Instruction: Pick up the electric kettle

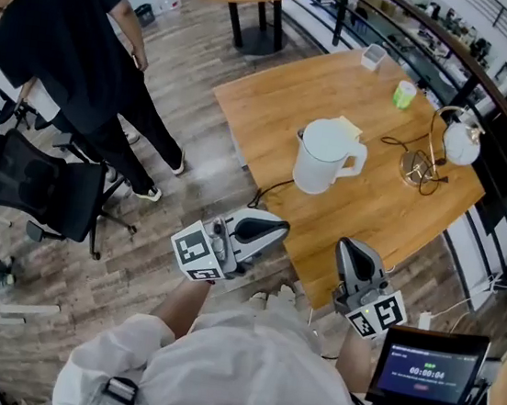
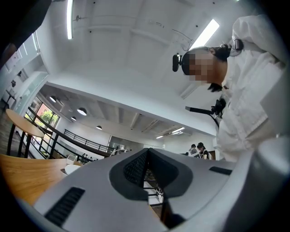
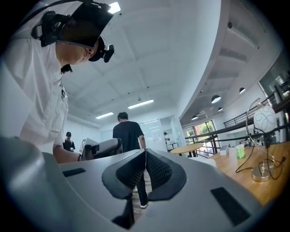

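A white electric kettle (image 1: 325, 156) with a handle on its right stands upright near the middle of the wooden table (image 1: 278, 89). My left gripper (image 1: 278, 229) is shut and empty, its tips at the table's near-left edge, a little short of the kettle. The right gripper (image 1: 348, 249) is also shut with nothing held, over the table's near corner, below and right of the kettle. In the left gripper view the jaws (image 2: 146, 154) meet, and only a sliver of the kettle (image 2: 71, 168) shows. The right gripper view shows closed jaws (image 3: 145, 156) pointing slightly upward.
On the table's far side are a desk lamp (image 1: 446, 144) with a tangled cord, a green cup (image 1: 404, 94) and a small white box (image 1: 374, 56). A person in black (image 1: 80, 44) stands left by an office chair (image 1: 43, 183). A railing (image 1: 489, 98) runs behind; a screen (image 1: 426, 368) sits at lower right.
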A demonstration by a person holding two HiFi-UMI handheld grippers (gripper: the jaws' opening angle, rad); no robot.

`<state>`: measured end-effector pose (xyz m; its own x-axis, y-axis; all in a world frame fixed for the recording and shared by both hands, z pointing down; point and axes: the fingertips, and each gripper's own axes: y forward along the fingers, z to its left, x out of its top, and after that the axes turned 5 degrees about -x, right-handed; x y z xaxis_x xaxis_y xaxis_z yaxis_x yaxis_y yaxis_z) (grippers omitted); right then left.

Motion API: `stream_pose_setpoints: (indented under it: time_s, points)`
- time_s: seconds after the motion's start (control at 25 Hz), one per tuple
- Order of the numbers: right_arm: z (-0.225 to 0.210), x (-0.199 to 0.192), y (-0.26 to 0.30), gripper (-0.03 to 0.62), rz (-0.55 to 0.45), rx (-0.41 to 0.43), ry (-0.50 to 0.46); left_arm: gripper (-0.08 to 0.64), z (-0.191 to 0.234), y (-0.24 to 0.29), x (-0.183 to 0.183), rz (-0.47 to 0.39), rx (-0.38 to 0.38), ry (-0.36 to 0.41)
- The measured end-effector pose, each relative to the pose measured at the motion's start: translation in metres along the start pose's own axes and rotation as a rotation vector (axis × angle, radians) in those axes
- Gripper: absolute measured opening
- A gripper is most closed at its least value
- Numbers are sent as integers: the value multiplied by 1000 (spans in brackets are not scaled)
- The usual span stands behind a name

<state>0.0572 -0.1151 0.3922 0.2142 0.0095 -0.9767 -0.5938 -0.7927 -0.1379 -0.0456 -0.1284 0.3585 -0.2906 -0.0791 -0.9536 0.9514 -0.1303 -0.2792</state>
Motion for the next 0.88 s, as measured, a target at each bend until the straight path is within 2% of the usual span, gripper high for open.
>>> stream_pose_setpoints:
  time_s: [0.36,0.72,0.76,0.84,0.88]
  points:
    - [-46,-19,20,11,75,85,-18,8,32,30,-14,-6,10,-1]
    - [-85,-36,37,12,90,82,-29,9,70,29,-46,30,63,-41]
    - [-90,-39,38,24,92,83,-30,9,74,28,-50,36,69,-47]
    - [-101,-44,42,91,98,84,-38,9,83,26,-58,51,83,-58]
    - [-108,-47,44,94,106,81,-44,9,89,25,-62,57,93,-64]
